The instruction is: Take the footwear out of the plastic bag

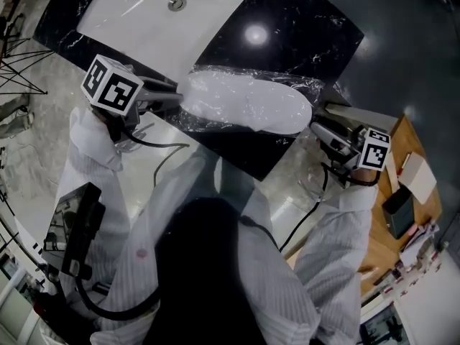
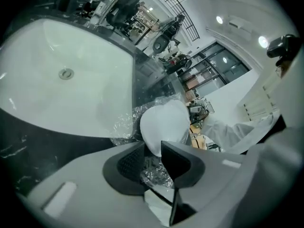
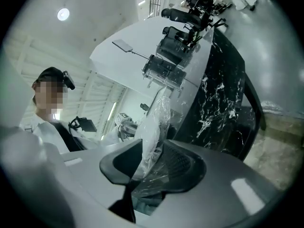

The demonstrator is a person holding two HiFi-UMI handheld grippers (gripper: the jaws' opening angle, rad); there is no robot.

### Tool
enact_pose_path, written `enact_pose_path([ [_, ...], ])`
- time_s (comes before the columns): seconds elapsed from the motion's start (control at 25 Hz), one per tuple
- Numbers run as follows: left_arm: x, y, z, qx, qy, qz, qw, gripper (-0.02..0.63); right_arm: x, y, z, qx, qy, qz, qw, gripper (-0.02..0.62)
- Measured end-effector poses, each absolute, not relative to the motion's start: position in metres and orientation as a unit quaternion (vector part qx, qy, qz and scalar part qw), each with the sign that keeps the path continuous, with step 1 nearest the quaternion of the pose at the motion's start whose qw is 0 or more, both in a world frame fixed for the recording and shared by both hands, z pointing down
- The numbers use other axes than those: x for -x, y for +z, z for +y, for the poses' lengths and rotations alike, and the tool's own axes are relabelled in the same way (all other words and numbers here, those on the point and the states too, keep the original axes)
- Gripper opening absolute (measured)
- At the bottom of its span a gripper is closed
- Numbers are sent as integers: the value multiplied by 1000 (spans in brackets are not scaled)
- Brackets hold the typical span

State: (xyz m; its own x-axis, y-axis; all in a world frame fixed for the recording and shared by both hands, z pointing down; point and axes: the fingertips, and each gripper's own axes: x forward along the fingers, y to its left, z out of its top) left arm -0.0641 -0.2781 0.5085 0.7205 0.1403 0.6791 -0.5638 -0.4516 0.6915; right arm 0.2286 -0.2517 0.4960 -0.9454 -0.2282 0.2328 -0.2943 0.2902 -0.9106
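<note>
Black marble counter (image 1: 287,34) with a white sink (image 1: 144,20) is the work spot. The white slipper (image 1: 244,106) lies on the stone, all inside the clear plastic bag (image 1: 305,86). The left gripper (image 2: 152,156) looks pinched on the bag's crumpled end, with the slipper's round end right at its jaw tips. The right gripper (image 3: 153,163) has its jaws apart. Thin plastic hangs loose between them and nothing is squeezed.

A pull from the left could slide bag and slipper along together, because the other end is not held. The bag sits near the counter's front edge, so it might drop off. If the left pinch also catches the slipper through the plastic, the slipper will stay stuck inside.
</note>
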Motion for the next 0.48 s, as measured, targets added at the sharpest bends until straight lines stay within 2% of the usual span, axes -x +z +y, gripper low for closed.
enact_pose_path([
  [0.32, 50, 507, -272, -771, 314, -82, 548, 112, -211, 488, -244, -98, 589, -802, 26, 167],
  [0.48, 45, 502, -267, -762, 276, -58, 583, 99, -209, 489, -242, -91, 597, -797, 24, 139],
])
